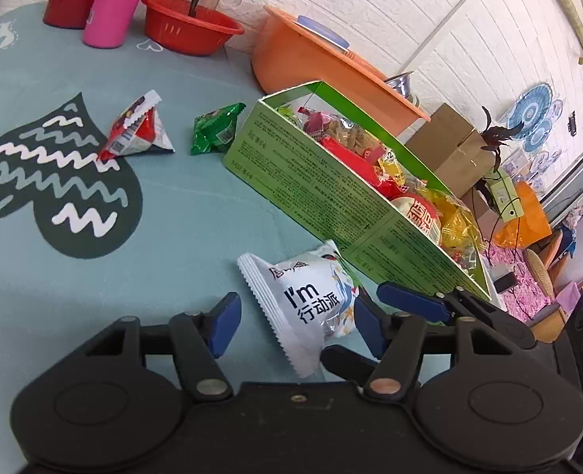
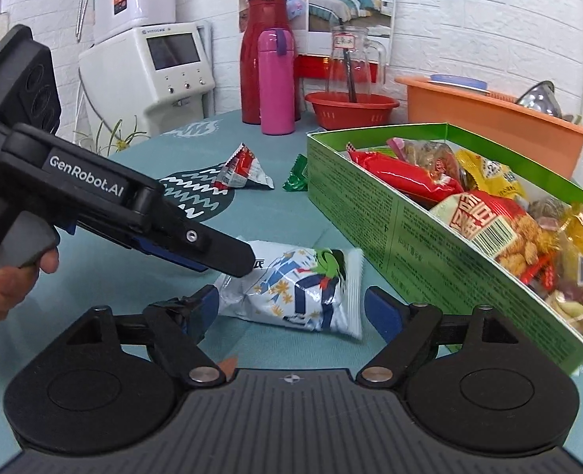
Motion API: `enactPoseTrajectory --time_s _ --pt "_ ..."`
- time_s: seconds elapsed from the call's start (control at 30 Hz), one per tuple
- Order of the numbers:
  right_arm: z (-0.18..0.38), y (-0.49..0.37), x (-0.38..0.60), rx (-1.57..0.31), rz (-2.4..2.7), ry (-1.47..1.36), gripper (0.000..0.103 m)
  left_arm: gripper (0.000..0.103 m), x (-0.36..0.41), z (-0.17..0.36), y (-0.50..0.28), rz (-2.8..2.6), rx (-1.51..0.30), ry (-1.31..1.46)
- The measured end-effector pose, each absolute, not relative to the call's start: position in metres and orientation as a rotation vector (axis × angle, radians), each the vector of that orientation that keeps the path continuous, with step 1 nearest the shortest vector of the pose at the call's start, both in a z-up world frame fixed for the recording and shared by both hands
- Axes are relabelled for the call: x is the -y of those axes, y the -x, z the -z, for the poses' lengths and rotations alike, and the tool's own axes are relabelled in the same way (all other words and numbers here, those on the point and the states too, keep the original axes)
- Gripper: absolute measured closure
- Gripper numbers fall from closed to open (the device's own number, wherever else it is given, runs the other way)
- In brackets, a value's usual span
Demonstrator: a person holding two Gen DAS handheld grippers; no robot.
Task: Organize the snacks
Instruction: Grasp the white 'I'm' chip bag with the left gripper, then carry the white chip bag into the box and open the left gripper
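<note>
A white snack packet (image 1: pixel 311 308) (image 2: pixel 303 288) lies on the teal tablecloth beside a green box (image 1: pixel 323 193) (image 2: pixel 409 229) full of snacks. My left gripper (image 1: pixel 295 316) is open with the packet between its fingers. My right gripper (image 2: pixel 291 308) is open and also straddles the packet from the other end; its finger (image 1: pixel 409 300) shows in the left wrist view. The left gripper's finger (image 2: pixel 220 252) rests over the packet's left end. A red-and-white triangular packet (image 1: pixel 137 130) (image 2: pixel 244 170) and a green packet (image 1: pixel 216 128) (image 2: pixel 297 175) lie loose farther back.
At the back stand a pink bottle (image 2: pixel 277 83), a red flask (image 2: pixel 257 59), a red basin (image 2: pixel 350 108) with a glass jug (image 2: pixel 352 63), and an orange tub (image 1: pixel 327 63) (image 2: pixel 488 118). A white appliance (image 2: pixel 161 67) stands beyond the table's left edge.
</note>
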State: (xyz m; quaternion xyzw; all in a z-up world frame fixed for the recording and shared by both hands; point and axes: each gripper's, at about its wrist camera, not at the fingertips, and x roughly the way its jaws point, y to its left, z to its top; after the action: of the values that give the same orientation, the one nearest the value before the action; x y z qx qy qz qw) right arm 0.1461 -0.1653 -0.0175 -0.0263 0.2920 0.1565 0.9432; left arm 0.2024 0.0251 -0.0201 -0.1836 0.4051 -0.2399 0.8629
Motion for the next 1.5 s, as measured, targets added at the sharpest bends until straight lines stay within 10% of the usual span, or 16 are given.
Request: enactPoseTrajectory --time_s 0.1,0.37,0.63,1.5 --pt "0.02 -0.153 0.167 -0.629 -0.352 0.013 0.0 0.027 -0.022 0.023 -0.206 0.516 -0.855 0.374" --pt "0.022 -0.149 0.169 -0.633 -0.36 -0.016 0.0 0.024 -0.021 0.026 -0.207 0.508 -0.858 0.37" --pt "0.024 -0.147 0.167 -0.642 -0.297 0.0 0.06 0.044 -0.008 0.021 -0.195 0.509 -0.842 0.325" --pt "-0.05 -0.127 0.246 -0.356 -0.098 -0.057 0.066 0.045 0.083 -0.064 -0.24 0.73 -0.615 0.245"
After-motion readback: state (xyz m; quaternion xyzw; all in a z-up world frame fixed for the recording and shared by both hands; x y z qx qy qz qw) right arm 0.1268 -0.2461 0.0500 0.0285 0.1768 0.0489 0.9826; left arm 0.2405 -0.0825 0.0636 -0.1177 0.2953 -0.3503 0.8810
